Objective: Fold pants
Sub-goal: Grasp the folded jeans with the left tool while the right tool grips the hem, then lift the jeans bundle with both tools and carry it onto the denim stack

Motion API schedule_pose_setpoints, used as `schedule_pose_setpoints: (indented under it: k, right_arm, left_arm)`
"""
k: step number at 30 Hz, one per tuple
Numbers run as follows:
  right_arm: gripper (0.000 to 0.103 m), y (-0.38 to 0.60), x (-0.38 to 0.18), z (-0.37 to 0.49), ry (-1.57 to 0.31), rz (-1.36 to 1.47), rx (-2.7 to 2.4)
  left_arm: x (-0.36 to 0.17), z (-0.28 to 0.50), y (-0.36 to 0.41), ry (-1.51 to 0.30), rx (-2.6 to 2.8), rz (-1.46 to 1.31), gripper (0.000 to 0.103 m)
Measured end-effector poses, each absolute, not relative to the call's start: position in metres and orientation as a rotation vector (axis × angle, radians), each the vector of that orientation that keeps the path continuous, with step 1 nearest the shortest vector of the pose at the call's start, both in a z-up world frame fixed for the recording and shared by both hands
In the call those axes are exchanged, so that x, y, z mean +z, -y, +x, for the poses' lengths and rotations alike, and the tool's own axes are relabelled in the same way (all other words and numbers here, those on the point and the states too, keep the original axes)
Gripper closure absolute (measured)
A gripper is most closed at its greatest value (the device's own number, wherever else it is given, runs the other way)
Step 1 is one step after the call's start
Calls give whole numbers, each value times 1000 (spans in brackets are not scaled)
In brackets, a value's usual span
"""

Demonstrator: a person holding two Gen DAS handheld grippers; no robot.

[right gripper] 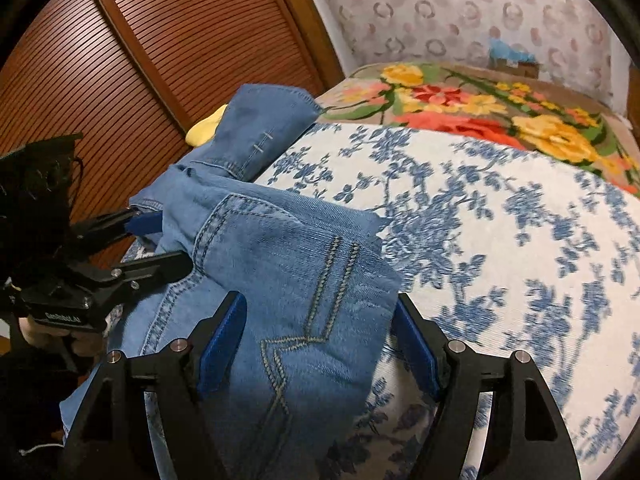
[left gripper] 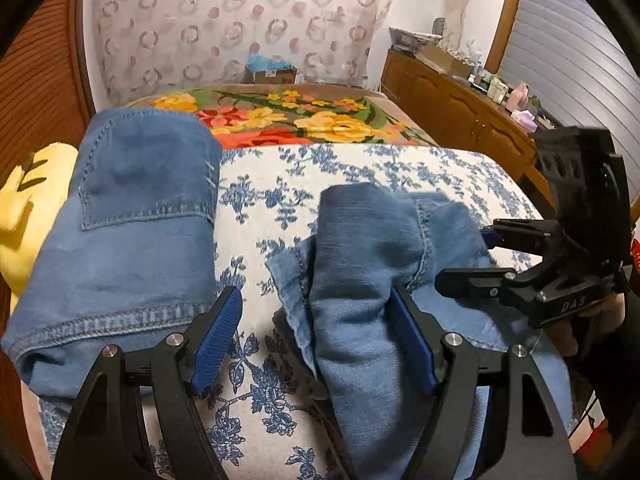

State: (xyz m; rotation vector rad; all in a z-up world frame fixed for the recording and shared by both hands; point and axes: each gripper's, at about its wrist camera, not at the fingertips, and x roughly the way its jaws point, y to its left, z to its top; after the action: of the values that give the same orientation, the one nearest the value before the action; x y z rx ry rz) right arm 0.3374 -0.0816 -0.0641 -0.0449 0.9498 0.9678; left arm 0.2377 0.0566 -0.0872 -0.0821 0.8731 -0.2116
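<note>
Loosely, pants (right gripper: 296,280) between wide right gripper (right gripper: 320,336) – left gripper (left gripper: 316,340) wide, ungripped

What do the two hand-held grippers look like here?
Both are black plastic with blue ribbed pads and silver pivot screws. The left hand-held gripper bears white lettering on its body; the right hand-held gripper reads "DAS". Dark sleeves show behind each.

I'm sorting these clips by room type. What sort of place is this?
Most likely a home bedroom. The jeans lie on a bed with a blue-flowered cover and a bright floral blanket. A wooden dresser crowded with small items stands alongside, and slatted wooden doors look like a wardrobe.
</note>
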Motion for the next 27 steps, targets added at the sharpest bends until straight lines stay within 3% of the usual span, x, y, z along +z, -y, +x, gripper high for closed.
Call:
schedule_pose_setpoints:
  k: [13,18,20,23,27]
  right_arm:
    - [29,72,-74,339,-943,-23,985]
    - [43,74,-70,337,-962,20,1010]
    - [55,74,-67,335,-957,17,1012]
    - [69,77,-56,328,-921,19,1019]
    - [73,80,-30,312,-840,19,1041]
  left_arm:
    - [-95,237,-63,-877,-225,-106,26]
    - [-96,238,-62,-876,-222,-106,26]
    - [-95,238,-60,-875,-219,-104,27]
    - [-89,233,-57,-861,-239,-105,37]
    - [-67,219,-62,-792,-232,-132,37]
